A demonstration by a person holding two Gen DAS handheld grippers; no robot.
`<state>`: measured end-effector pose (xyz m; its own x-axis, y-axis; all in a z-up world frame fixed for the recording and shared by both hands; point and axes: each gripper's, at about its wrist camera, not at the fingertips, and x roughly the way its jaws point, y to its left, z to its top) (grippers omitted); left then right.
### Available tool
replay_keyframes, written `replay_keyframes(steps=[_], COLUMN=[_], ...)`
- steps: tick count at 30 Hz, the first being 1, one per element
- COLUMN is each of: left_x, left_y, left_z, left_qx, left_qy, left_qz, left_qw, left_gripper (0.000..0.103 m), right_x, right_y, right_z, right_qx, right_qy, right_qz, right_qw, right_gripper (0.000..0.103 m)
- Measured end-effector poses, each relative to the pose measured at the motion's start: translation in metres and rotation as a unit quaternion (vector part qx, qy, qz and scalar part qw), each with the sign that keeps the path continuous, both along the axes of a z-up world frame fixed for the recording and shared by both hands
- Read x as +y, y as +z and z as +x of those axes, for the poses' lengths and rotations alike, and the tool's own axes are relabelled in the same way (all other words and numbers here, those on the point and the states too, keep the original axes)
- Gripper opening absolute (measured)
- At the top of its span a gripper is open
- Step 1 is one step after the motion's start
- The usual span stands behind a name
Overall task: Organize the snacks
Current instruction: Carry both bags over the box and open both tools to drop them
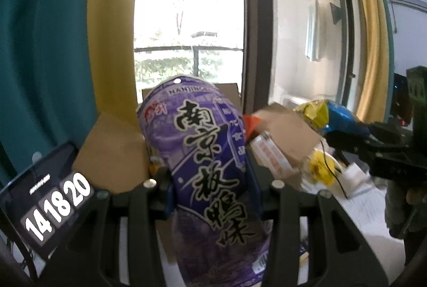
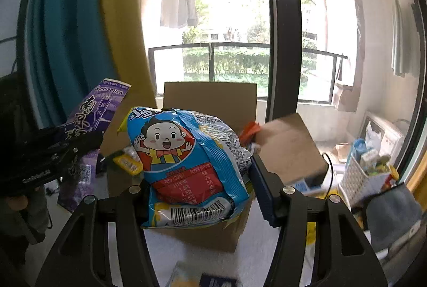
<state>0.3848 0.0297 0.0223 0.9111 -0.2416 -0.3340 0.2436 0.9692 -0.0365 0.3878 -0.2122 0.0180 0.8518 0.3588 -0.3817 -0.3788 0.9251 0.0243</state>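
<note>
My left gripper (image 1: 210, 180) is shut on a purple snack bag (image 1: 210, 169) with black Chinese lettering, held up in front of an open cardboard box (image 1: 112, 153). My right gripper (image 2: 197, 180) is shut on a blue snack bag (image 2: 186, 161) with a cartoon boy, held over the same cardboard box (image 2: 210, 97). The purple bag (image 2: 101, 111) and the left gripper (image 2: 48, 153) show at the left of the right wrist view. The blue bag (image 1: 339, 116) and the right gripper (image 1: 379, 151) show at the right of the left wrist view. Several snack packets lie inside the box.
A white lattice basket (image 2: 357, 180) with small packets stands at the right. A phone screen showing digits (image 1: 48, 196) stands at the left. A white table surface (image 2: 208, 257) lies under the box. Window, teal and yellow curtains are behind.
</note>
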Motion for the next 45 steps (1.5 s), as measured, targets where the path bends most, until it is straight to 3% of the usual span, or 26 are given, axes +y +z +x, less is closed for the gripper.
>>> replay_keyframes(steps=[13, 15, 18, 20, 31, 45], left_x=[-0.017, -0.022, -0.020, -0.015, -0.001, -0.022], left_y=[-0.011, -0.015, -0.020, -0.016, 0.010, 0.034], left_z=[0.125, 0.142, 0.160, 0.155, 0.107, 0.000], left_qx=[0.028, 0.026, 0.050, 0.047, 0.032, 0.018], left_qy=[-0.011, 0.011, 0.030, 0.032, 0.036, 0.005], left_qz=[-0.007, 0.012, 0.015, 0.000, -0.014, -0.021], left_qw=[0.9995, 0.9995, 0.9982, 0.9984, 0.9987, 0.9996], left_gripper=[0.046, 0.053, 0.069, 0.081, 0.082, 0.083], right_x=[0.018, 0.023, 0.031, 0.034, 0.031, 0.002], right_y=[-0.001, -0.005, -0.016, -0.018, -0.017, -0.001], right_z=[0.098, 0.115, 0.137, 0.135, 0.089, 0.019], right_qx=[0.022, 0.034, 0.070, 0.071, 0.068, 0.047], right_qy=[-0.010, -0.010, -0.016, -0.016, -0.006, -0.013], right_qz=[0.013, 0.018, 0.018, 0.020, 0.002, -0.002], right_qw=[1.000, 0.999, 0.997, 0.997, 0.998, 0.999], right_gripper=[0.061, 0.064, 0.078, 0.080, 0.080, 0.080])
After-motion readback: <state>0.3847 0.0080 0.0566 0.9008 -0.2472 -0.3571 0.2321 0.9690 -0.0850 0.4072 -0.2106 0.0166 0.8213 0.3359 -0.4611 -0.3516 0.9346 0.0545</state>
